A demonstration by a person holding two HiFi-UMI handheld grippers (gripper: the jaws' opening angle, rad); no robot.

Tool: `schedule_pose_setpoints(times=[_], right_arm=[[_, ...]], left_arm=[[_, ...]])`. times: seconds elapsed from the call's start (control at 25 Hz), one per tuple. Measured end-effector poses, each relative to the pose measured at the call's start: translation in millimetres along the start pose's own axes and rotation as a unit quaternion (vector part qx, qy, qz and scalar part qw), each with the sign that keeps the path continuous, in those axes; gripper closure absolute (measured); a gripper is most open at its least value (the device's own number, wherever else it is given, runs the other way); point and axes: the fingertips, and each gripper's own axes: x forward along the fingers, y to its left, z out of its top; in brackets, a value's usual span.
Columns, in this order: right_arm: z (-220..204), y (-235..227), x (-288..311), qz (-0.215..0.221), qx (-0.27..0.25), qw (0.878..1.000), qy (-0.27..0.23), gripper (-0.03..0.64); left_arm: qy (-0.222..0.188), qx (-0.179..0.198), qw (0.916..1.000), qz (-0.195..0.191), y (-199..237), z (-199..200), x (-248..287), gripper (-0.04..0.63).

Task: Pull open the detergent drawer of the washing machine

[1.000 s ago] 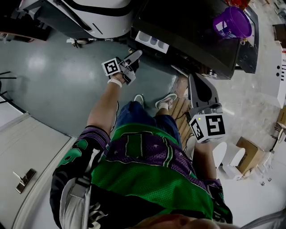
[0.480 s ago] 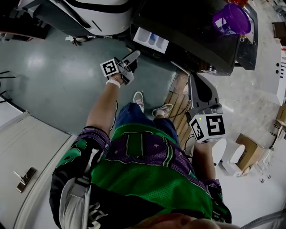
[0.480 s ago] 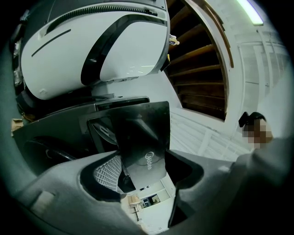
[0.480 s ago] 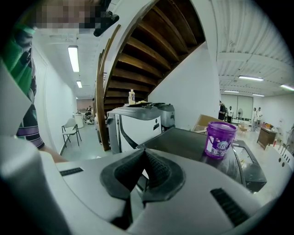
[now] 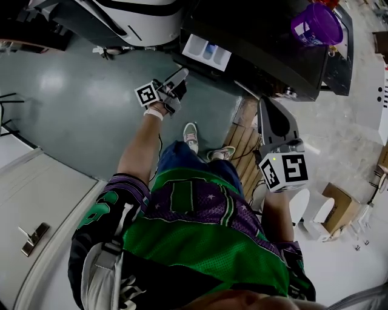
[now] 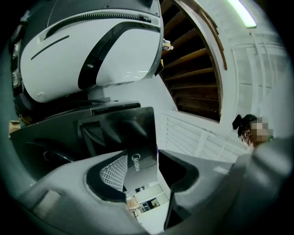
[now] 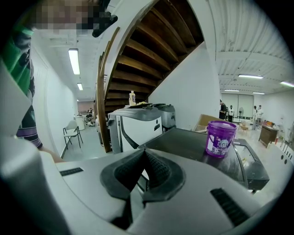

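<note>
Left gripper (image 5: 183, 72) (image 6: 142, 159): jaws partly apart and just been closing, with nothing pinched; it points slightly upward.
In its gap: the drawer (image 6: 138, 151) shows its glossy dark front, marked Midea, through the gap. The front lies beyond the pads and runs wider than the gap above them.
Drawer (image 5: 206, 53): pulled part-way out of the washer's front, its white tray and a blue compartment open to the head view. The left fingertips stand just short of its near corner, a little below it.
Washer (image 5: 254, 42) (image 7: 193, 147): dark, with a flat black top, straight ahead of the person.
Right gripper (image 5: 265, 104) (image 7: 144, 160): pads pressed together and empty. It is held at the person's right side, near the washer's front and well apart from the drawer.
Tub (image 5: 315, 24) (image 7: 220, 137): purple, upright on the washer's top near its far right corner.
White machine (image 5: 133, 15) (image 6: 92, 50): just left of the washer, with a dark curved band across its white shell.
Stairs (image 6: 193, 59) (image 7: 147, 41): wooden treads rising behind both machines.
Floor (image 5: 73, 103): smooth grey-green, under the left arm.
</note>
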Motion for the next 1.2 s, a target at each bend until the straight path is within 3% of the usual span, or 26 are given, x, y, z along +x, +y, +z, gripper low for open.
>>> schedule_pose_setpoints(times=[0.16, 0.4, 0.72, 1.2], right_arm=[[-2.7, -0.2, -1.8, 0.001, 0.009, 1.000, 0.001, 0.615], [-2.4, 8.5, -4.2, 0.006, -0.001, 1.000, 0.007, 0.615], [-14.7, 2.1, -9.4, -0.005, 0.005, 1.000, 0.018, 0.615], [-19.0, 3.4, -8.1, -0.005, 0.008, 1.000, 0.019, 0.615]], left_arm=[[0.000, 0.006, 1.0000, -0.004, -6.0, 5.4, 0.1, 0.343], [-0.002, -0.019, 0.9995, 0.026, 22.8, -5.2, -3.9, 0.299], [-0.046, -0.051, 0.9975, 0.016, 31.3, -1.5, 6.1, 0.272], [-0.102, -0.059, 0.9931, 0.003, 17.7, 16.5, 20.4, 0.204]])
